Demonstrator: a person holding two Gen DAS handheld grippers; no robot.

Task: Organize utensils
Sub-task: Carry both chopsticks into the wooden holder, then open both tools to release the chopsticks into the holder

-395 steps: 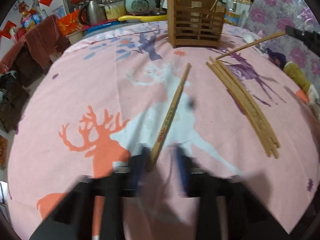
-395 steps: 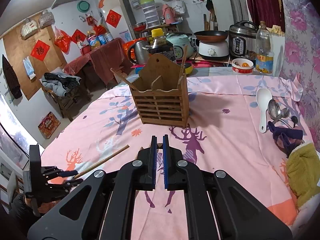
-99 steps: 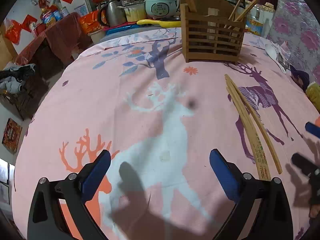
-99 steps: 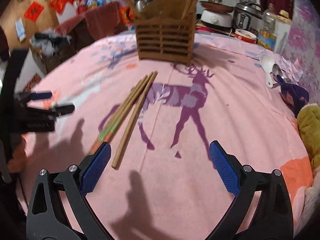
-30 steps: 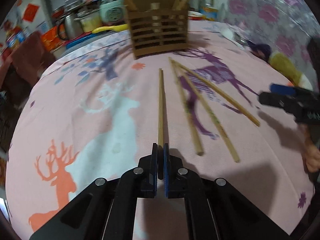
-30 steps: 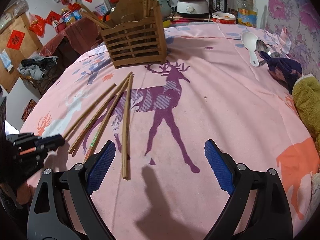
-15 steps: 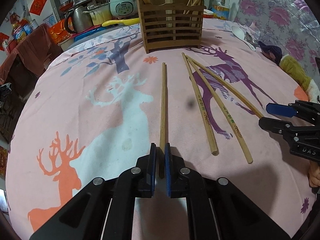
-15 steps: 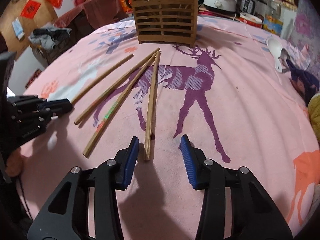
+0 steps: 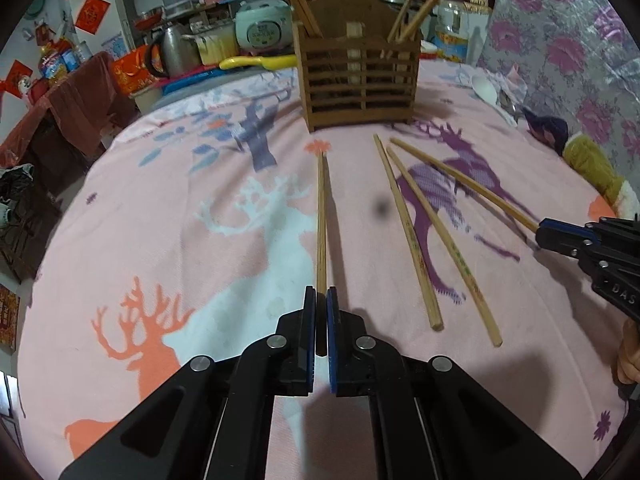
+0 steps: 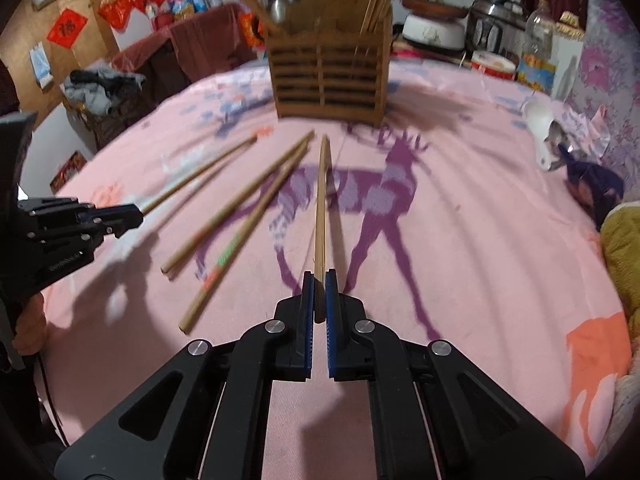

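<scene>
A slatted wooden utensil holder [image 9: 357, 73] stands at the far side of the pink deer-print tablecloth [image 9: 168, 216], with several chopsticks upright in it; it also shows in the right wrist view [image 10: 329, 79]. My left gripper [image 9: 321, 300] is shut on the near end of one wooden chopstick [image 9: 321, 208] that points at the holder. My right gripper [image 10: 319, 284] is shut on the near end of another chopstick [image 10: 321, 200], raised slightly above the cloth. Two loose chopsticks [image 9: 424, 232] lie between them on the cloth, also seen in the right wrist view [image 10: 236, 216].
A white spoon [image 10: 540, 136] and metal spoons lie at the far right by a dark cloth [image 10: 592, 184] and a yellow towel [image 10: 620, 240]. Rice cookers, a kettle [image 9: 172, 50] and bottles stand beyond the table.
My right gripper has closed from half open onto the rightmost chopstick and lifted its near end. My left gripper stays shut on its chopstick and has moved slightly forward.
</scene>
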